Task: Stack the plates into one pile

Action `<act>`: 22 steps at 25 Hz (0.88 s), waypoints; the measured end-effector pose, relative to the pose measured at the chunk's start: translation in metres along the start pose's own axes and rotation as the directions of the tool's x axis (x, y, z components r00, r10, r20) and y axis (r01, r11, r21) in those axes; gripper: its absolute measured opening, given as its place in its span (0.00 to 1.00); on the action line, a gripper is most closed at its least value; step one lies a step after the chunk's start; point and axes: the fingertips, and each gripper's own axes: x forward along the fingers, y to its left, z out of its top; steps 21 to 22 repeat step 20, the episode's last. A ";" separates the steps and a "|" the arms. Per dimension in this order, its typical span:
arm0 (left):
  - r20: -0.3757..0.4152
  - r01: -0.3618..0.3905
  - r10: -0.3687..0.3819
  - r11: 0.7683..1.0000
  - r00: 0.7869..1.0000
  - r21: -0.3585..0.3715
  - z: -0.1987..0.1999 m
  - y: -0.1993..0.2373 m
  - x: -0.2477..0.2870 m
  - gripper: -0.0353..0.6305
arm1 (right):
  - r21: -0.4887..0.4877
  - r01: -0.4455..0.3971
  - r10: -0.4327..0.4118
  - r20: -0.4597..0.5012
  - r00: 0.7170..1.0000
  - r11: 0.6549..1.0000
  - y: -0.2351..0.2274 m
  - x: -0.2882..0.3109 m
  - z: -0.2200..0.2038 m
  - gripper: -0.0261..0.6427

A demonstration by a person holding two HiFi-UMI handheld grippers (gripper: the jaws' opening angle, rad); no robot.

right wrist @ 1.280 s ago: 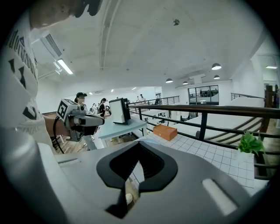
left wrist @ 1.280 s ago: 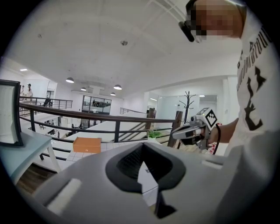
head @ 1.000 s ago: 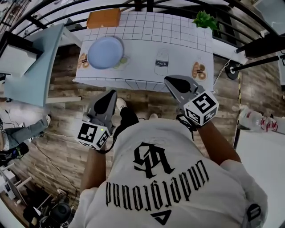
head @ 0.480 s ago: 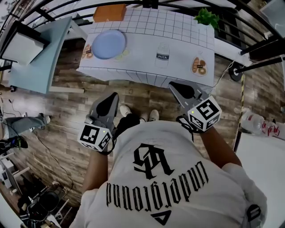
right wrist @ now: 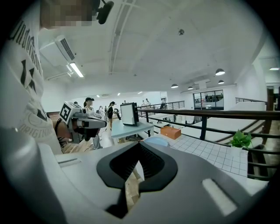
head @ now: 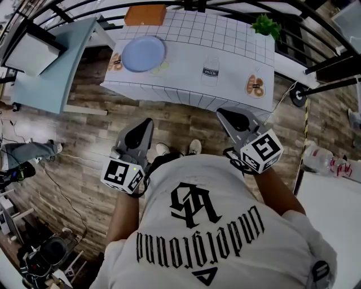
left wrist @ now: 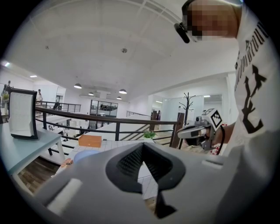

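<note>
Blue plate (head: 143, 53) lay on the table (head: 225, 56), well ahead of my left gripper (head: 145, 125). That one and my right gripper (head: 225, 115) were both clenched, gripping nothing.

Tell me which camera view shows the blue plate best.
The head view: the whole blue plate shows from above on the table. The left gripper view and the right gripper view each catch only a low, edge-on sliver of it.

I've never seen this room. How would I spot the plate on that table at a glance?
Find the long table with the white checked cloth. At its left end in the head view, just in front of the orange box, lies the plate. It alone is round and pale blue; the milk bottle nearby is only a drawing on the cloth.
</note>
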 end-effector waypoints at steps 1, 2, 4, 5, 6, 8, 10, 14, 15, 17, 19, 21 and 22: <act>0.002 -0.002 0.002 1.000 1.000 0.000 0.001 0.000 -0.001 0.13 | -0.001 -0.002 0.002 0.002 1.000 1.000 0.002 0.000 0.001 0.04; 0.004 -0.004 0.004 1.000 1.000 0.000 0.001 0.000 -0.003 0.13 | -0.002 -0.005 0.005 0.004 1.000 1.000 0.004 0.001 0.001 0.04; 0.007 -0.009 0.009 1.000 1.000 0.000 0.002 0.001 -0.005 0.13 | -0.004 -0.011 0.011 0.008 1.000 1.000 0.006 0.003 0.002 0.04; 0.009 -0.011 0.011 1.000 1.000 -0.002 0.002 0.002 -0.006 0.13 | -0.005 -0.014 0.014 0.009 1.000 1.000 0.008 0.003 0.003 0.04; 0.010 -0.012 0.012 1.000 1.000 -0.006 0.001 0.002 -0.006 0.13 | -0.007 -0.016 0.016 0.010 1.000 1.000 0.009 0.004 0.003 0.04; 0.013 -0.012 0.012 1.000 1.000 -0.013 0.000 0.002 -0.007 0.13 | -0.010 -0.019 0.019 0.012 1.000 1.000 0.010 0.004 0.004 0.04; 0.013 -0.009 0.009 1.000 1.000 -0.014 -0.001 0.000 -0.005 0.13 | -0.008 -0.017 0.017 0.012 1.000 1.000 0.008 0.003 0.004 0.04; 0.010 0.001 0.000 1.000 1.000 -0.016 0.000 -0.003 0.000 0.13 | 0.005 -0.007 0.007 0.007 1.000 1.000 0.002 0.001 0.001 0.04; 0.011 0.002 -0.002 1.000 1.000 -0.017 0.000 -0.004 0.001 0.13 | 0.006 -0.004 0.004 0.006 1.000 1.000 0.001 0.000 0.001 0.04; 0.009 0.006 -0.006 1.000 1.000 -0.010 0.002 -0.006 0.003 0.13 | 0.005 -0.002 0.002 0.008 1.000 1.000 -0.001 -0.002 0.001 0.04; 0.005 0.009 -0.009 1.000 1.000 -0.003 0.002 -0.008 0.005 0.13 | 0.004 -0.001 0.001 0.010 1.000 1.000 -0.002 -0.004 0.000 0.04; 0.003 0.011 -0.011 1.000 1.000 -0.001 0.001 -0.009 0.006 0.13 | 0.004 0.000 0.000 0.011 1.000 1.000 -0.002 -0.005 -0.001 0.04; 0.003 0.011 -0.011 1.000 1.000 -0.001 0.001 -0.009 0.006 0.13 | 0.004 0.000 0.000 0.011 1.000 1.000 -0.002 -0.005 -0.001 0.04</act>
